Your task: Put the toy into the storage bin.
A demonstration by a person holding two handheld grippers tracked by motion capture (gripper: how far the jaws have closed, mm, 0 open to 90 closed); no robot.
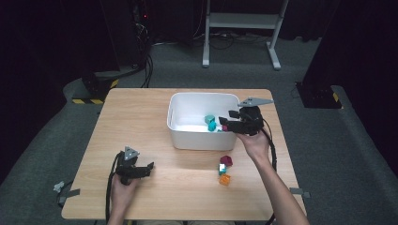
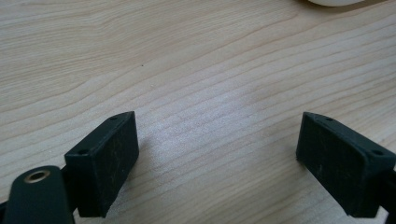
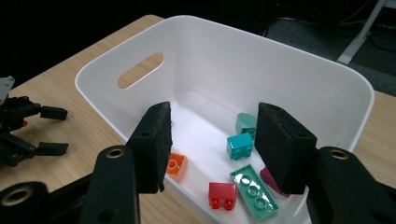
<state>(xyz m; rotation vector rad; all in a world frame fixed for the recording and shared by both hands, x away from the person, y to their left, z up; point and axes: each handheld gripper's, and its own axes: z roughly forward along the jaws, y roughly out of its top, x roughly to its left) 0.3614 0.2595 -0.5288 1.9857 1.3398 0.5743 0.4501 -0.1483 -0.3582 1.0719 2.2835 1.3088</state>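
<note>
While both tongs gape empty: 6 bricks in white bin (image 3: 322, 70) (3 more on table (image 1: 141, 122)).

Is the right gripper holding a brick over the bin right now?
No: the right gripper has open jaws with nothing between them above the white bin, and the red brick lies on its floor.

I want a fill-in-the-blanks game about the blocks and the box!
The building blocks are being gathered in a ____ bin.
The right gripper hovers over it with its fingers ____.
The left gripper rests above the bare ____ table.
The orange block lies ____ the bin.

Missing words: white; open; wooden; outside
</note>
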